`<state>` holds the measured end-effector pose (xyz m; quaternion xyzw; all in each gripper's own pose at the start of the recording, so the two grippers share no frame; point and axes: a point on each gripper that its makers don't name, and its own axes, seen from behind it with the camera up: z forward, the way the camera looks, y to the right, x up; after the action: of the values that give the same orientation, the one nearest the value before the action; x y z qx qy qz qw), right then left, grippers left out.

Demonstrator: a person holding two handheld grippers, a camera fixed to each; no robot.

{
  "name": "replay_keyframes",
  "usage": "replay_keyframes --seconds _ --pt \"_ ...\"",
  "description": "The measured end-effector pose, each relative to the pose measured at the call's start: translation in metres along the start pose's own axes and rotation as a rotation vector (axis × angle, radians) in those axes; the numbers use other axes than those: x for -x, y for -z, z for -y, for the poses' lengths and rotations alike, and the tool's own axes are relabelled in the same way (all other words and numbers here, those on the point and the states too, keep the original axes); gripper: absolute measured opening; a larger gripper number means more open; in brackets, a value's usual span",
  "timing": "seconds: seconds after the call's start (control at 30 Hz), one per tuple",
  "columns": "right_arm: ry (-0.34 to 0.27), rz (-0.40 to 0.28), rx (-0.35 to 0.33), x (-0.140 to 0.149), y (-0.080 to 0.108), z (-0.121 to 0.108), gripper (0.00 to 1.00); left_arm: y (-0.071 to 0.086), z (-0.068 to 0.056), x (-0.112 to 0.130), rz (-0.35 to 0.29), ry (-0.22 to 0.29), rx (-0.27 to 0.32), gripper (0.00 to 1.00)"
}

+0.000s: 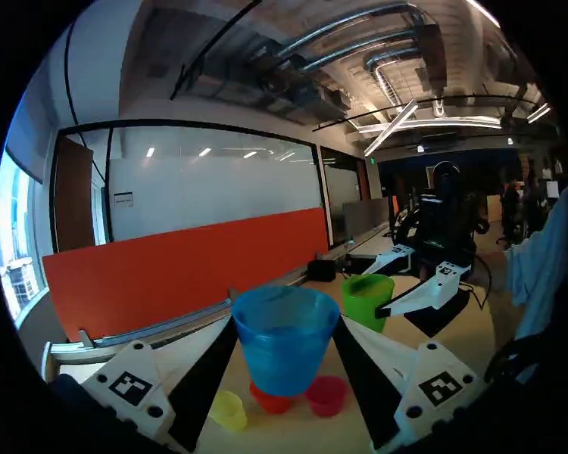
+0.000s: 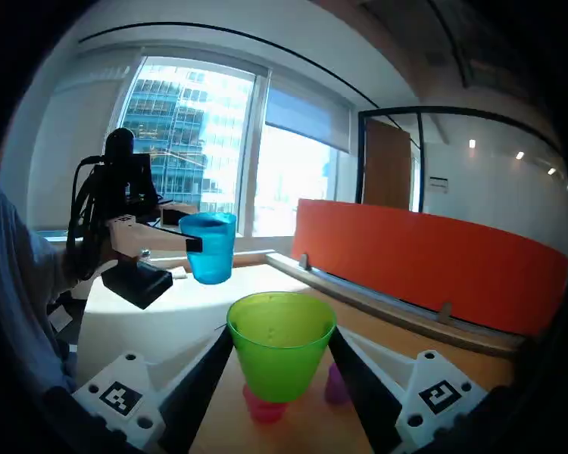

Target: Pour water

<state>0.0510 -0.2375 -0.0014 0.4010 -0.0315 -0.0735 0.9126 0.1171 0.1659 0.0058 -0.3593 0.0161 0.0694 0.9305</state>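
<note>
A translucent blue cup (image 1: 285, 345) is held upright above the table, and my left gripper (image 1: 284, 356) is shut on it. Farther off to the right, the green cup (image 1: 367, 299) sits in the other gripper's fingers (image 1: 424, 293). In the right gripper view, my right gripper (image 2: 282, 359) is shut on the green cup (image 2: 281, 342), upright and seemingly empty. The blue cup (image 2: 210, 247) shows at the left there, clamped by the left gripper's fingers (image 2: 155, 236). Whether the blue cup holds water I cannot tell.
Small cups lie on the wooden table (image 1: 299, 431) under the blue cup: yellow (image 1: 229, 409), red (image 1: 271, 399) and pink (image 1: 326, 395). A pink (image 2: 263, 407) and a purple (image 2: 335, 384) small cup sit beneath the green cup. An orange partition (image 1: 185, 268) bounds the table's far edge. A person's sleeve (image 1: 541, 261) is at right.
</note>
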Motion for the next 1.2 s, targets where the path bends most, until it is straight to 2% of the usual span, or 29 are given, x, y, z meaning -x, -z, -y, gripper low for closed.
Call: replay_keyframes --seconds 0.2,0.6,0.9,1.2 --pt "-0.003 -0.009 -0.021 -0.003 -0.005 0.009 0.91 0.001 0.002 -0.012 -0.013 -0.061 -0.023 0.86" --pt "-0.012 -0.021 -0.064 -0.004 -0.017 0.027 0.91 0.001 -0.008 -0.034 -0.037 -0.225 -0.041 0.86" --pt "-0.011 -0.02 -0.089 -0.002 -0.022 0.036 0.91 -0.003 -0.001 -0.047 -0.04 -0.338 -0.075 0.86" --pt "-0.015 -0.021 -0.118 0.001 -0.029 0.049 0.91 -0.005 0.001 -0.063 -0.05 -0.436 -0.096 0.86"
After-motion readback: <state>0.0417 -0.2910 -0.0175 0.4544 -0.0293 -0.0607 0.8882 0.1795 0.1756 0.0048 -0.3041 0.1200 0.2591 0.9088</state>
